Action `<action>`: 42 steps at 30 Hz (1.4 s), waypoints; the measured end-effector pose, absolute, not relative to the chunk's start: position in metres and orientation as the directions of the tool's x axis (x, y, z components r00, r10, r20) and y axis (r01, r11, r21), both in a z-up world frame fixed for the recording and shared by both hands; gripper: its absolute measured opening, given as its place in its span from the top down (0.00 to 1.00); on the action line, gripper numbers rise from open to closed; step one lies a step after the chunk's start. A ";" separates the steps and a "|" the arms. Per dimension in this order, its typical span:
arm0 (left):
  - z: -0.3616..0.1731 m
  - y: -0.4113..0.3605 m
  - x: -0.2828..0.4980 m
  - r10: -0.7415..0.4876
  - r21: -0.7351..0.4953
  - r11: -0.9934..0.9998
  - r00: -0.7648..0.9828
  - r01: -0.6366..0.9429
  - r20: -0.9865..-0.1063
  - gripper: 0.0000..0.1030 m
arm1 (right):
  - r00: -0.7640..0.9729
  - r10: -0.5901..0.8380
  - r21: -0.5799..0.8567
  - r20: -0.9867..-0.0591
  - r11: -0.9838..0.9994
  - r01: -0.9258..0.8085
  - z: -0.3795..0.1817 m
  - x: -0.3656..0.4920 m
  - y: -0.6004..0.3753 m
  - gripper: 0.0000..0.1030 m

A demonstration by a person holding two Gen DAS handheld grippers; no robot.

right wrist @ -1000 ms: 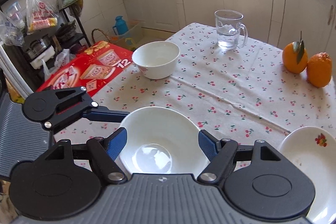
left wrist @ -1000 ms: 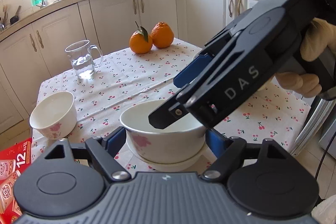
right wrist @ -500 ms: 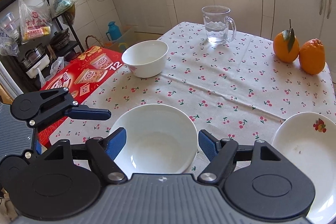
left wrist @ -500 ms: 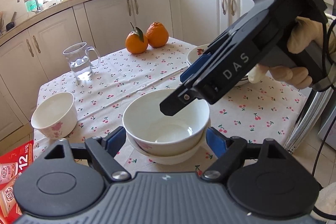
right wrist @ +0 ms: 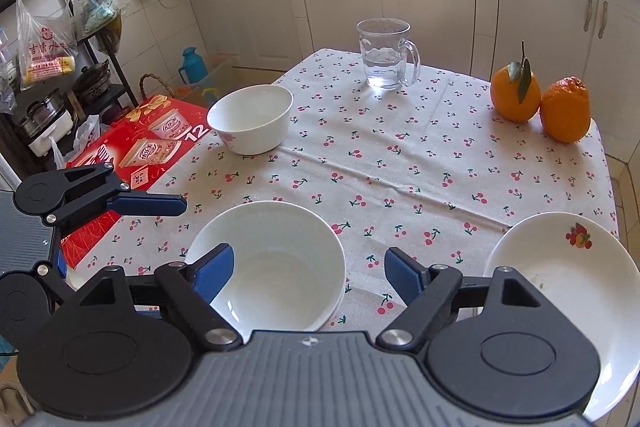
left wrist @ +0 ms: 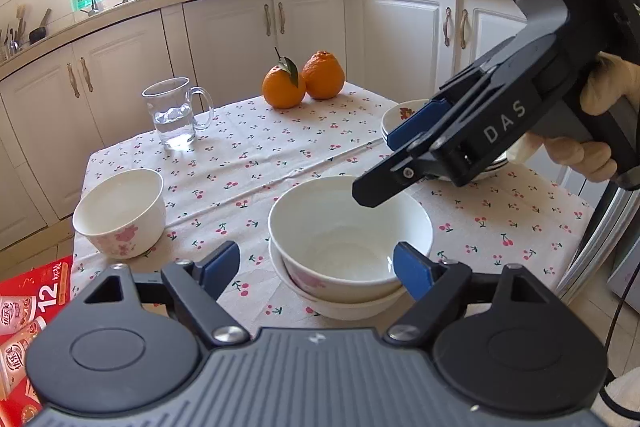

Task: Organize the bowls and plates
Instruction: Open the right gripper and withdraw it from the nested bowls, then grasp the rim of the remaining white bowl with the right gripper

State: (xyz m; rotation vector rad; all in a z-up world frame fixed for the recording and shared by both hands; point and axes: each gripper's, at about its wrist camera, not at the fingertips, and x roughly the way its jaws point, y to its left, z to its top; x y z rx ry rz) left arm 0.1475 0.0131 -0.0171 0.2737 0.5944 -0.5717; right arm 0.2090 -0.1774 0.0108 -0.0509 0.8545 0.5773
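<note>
White porcelain: the nested bowls (left wrist: 348, 259) sit at 6 o'clock on the cherry-print tablecloth (left wrist: 280, 155), upper bowl seated inside the lower. The right gripper (left wrist: 394, 167), above the stack half a second ago, has lifted clear toward 2 o'clock with its fingers spread and empty, and the left gripper (left wrist: 316, 269) is likewise spread, straddling the stack without contact. This stacking step is judged complete; the single bowl (left wrist: 120, 213) at 9 o'clock and the plates (right wrist: 560, 267) at 3 o'clock remain unsorted.
</note>
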 end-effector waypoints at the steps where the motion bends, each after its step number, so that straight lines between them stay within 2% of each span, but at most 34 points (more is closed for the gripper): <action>1: -0.017 0.015 0.147 -0.426 0.080 0.813 0.683 0.577 -0.593 0.18 | 0.514 0.458 0.178 -0.725 0.846 -0.503 0.012 0.210 -0.175 0.14; 6: -0.013 0.032 0.150 -0.399 0.097 0.834 0.714 0.544 -0.576 0.16 | 0.530 0.454 0.138 -0.716 0.836 -0.531 0.021 0.213 -0.160 0.05; 16: -0.020 0.087 0.190 -0.247 0.144 0.909 0.784 0.391 -0.570 0.14 | 0.554 0.483 0.033 -0.678 0.773 -0.633 0.041 0.241 -0.103 0.04; 18: -0.021 0.095 0.199 -0.239 0.134 0.917 0.787 0.375 -0.568 0.15 | 0.556 0.475 0.004 -0.682 0.762 -0.647 0.042 0.250 -0.090 0.00; 20: -0.023 0.102 0.208 -0.229 0.129 0.924 0.792 0.360 -0.566 0.14 | 0.566 0.469 -0.021 -0.678 0.757 -0.653 0.043 0.261 -0.078 0.00; 25: -0.032 0.109 0.232 -0.217 0.130 0.929 0.793 0.347 -0.570 0.15 | 0.498 0.461 -0.029 -0.734 0.712 -0.701 0.037 0.294 -0.048 0.00; 32: -0.044 0.111 0.258 -0.225 0.120 0.929 0.793 0.350 -0.565 0.15 | 0.412 0.471 -0.017 -0.780 0.642 -0.766 0.019 0.330 -0.018 0.00; 37: -0.054 0.115 0.271 -0.238 0.090 0.933 0.782 0.350 -0.576 0.15 | 0.353 0.500 0.053 -0.791 0.630 -0.775 0.008 0.360 -0.008 0.00; 42: -0.060 0.119 0.278 -0.248 0.067 0.936 0.781 0.346 -0.574 0.15 | 0.305 0.513 0.127 -0.803 0.646 -0.753 -0.005 0.391 -0.004 0.08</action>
